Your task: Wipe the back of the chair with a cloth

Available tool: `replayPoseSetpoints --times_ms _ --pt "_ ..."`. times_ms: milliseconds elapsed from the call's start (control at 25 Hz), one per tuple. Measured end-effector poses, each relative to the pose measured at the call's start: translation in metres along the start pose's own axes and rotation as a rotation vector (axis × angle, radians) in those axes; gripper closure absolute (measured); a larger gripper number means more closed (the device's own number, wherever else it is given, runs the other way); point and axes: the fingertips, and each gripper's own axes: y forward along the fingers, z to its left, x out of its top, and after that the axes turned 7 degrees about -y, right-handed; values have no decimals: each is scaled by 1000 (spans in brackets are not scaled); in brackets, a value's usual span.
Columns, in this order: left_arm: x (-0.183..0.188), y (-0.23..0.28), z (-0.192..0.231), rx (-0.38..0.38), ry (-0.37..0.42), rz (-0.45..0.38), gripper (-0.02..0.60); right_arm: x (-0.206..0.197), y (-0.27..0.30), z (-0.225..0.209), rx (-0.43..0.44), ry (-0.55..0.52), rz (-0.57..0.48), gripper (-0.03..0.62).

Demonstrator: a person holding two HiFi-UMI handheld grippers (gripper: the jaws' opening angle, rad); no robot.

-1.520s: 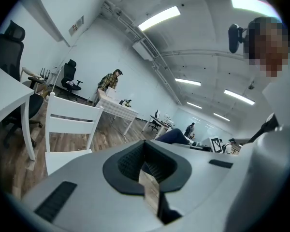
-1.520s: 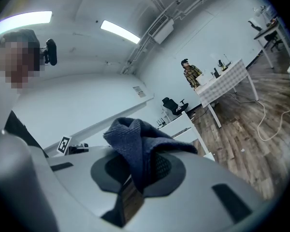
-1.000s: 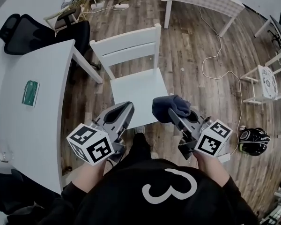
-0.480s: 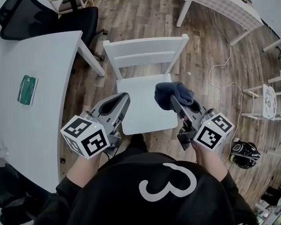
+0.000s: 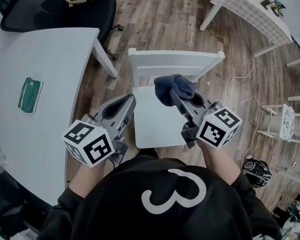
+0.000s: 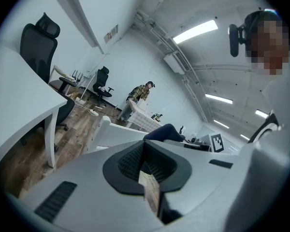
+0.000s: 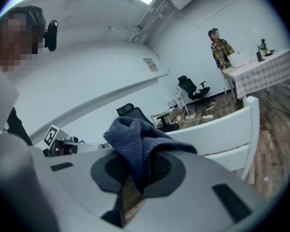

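Observation:
The white wooden chair stands in front of me, its back [image 5: 175, 60] on the far side of the seat [image 5: 155, 121]. My right gripper [image 5: 174, 92] is shut on a bunched dark blue cloth [image 5: 171, 85], held over the seat just short of the back's lower rail. In the right gripper view the cloth [image 7: 134, 139] sticks up out of the jaws, with the chair back [image 7: 232, 129] behind it. My left gripper [image 5: 127, 102] hovers at the seat's left edge, shut and holding nothing. The left gripper view shows the chair back [image 6: 117, 134] and the cloth [image 6: 165, 132] beyond the jaws.
A white table [image 5: 50, 74] with a green packet [image 5: 30, 95] stands on the left, a black office chair [image 5: 55, 6] behind it. A checked-cloth table [image 5: 250, 6] is at the far right, with a cable [image 5: 240, 91] on the wood floor. A person [image 7: 221, 50] stands in the background.
Both grippers have come nearer the chair back. The right one has carried the cloth forward across the seat to just before the back. The left one moved up beside the seat.

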Motion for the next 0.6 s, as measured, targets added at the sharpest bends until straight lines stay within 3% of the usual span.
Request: replayPoseSetpoints --times_ms 280,600 --pt "6 -1 42 46 -61 1 568 -14 67 -4 50 12 78 543" --pt "1 -10 74 81 -103 2 568 -36 118 -20 4 -16 139 543"
